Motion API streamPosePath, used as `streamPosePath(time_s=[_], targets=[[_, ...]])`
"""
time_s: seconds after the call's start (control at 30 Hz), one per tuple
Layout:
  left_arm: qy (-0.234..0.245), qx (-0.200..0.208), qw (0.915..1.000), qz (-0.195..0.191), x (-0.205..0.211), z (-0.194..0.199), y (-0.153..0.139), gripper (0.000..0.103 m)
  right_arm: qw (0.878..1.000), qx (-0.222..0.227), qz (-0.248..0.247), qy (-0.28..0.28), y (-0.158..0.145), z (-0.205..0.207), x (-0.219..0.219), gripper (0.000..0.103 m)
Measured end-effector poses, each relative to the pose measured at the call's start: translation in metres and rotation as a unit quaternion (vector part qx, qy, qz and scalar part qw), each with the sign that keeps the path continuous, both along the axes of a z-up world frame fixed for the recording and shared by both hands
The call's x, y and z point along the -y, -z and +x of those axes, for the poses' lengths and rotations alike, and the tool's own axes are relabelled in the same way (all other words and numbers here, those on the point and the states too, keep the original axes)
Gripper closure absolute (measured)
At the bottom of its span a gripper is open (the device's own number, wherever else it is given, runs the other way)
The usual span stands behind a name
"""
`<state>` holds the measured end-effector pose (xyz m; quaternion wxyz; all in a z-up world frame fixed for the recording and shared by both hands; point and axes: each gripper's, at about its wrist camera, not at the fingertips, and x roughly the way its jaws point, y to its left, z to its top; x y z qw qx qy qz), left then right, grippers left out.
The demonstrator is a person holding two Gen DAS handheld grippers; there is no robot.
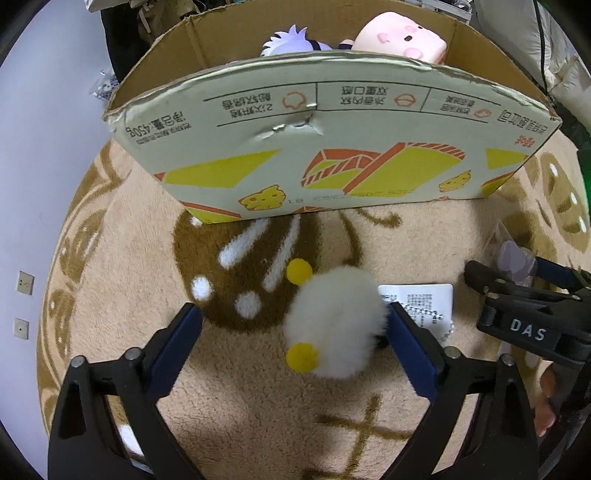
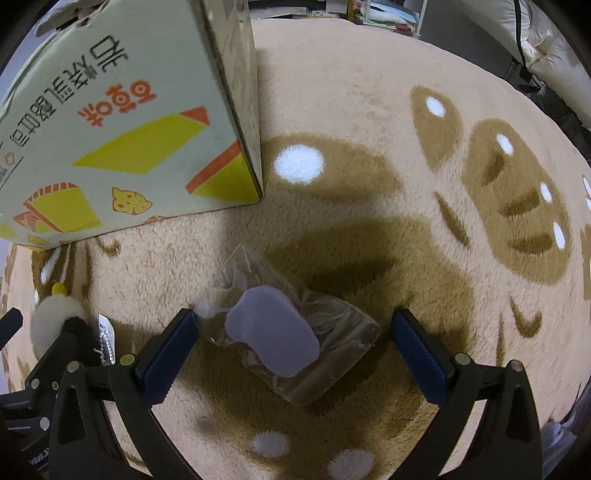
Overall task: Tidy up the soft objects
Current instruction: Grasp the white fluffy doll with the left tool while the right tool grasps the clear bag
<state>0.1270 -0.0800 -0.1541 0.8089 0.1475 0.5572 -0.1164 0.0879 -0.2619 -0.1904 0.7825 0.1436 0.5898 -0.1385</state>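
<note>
A white fluffy toy [image 1: 334, 321] with yellow pompoms lies on the beige rug, its paper tag [image 1: 417, 301] and bead chain beside it. My left gripper [image 1: 293, 325] is open around the toy, its right finger touching the toy's side. The toy also shows in the right wrist view [image 2: 55, 315]. A lilac soft toy in a clear plastic bag [image 2: 275, 334] lies on the rug between the fingers of my open right gripper [image 2: 295, 330]. The cardboard box [image 1: 332, 147] stands beyond, holding a pink plush [image 1: 402, 35] and a purple-haired plush [image 1: 291, 40].
The beige patterned rug [image 2: 351, 92] spreads around the box [image 2: 110, 129]. My right gripper shows at the right edge of the left wrist view [image 1: 498, 275]. A white padded item [image 2: 546, 48] lies at the far right. A pale wall with sockets [image 1: 26, 282] is left.
</note>
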Motion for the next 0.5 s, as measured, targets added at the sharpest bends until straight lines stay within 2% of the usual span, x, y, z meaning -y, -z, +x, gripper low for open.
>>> streamPosePath(time_s=[0.2,0.3,0.37,0.5], targets=[[0.003,-0.006,0.9998,-0.020,-0.002,-0.002,0.000,0.021,1.000,0.003,0.009,0.002,0.012,-0.001,0.003,0.000],[0.013,0.002,0.9997,-0.021,0.002,-0.005,-0.004,0.034,1.000,-0.001,0.004,-0.001,0.015,-0.002,0.005,0.000],[0.022,-0.005,0.9992,-0.034,0.003,-0.006,-0.005,0.051,1.000,-0.006,0.005,-0.002,0.016,0.000,0.005,0.000],[0.029,-0.008,0.9985,-0.045,0.006,-0.008,-0.005,0.057,1.000,-0.012,0.009,-0.008,0.018,0.003,0.007,0.000]])
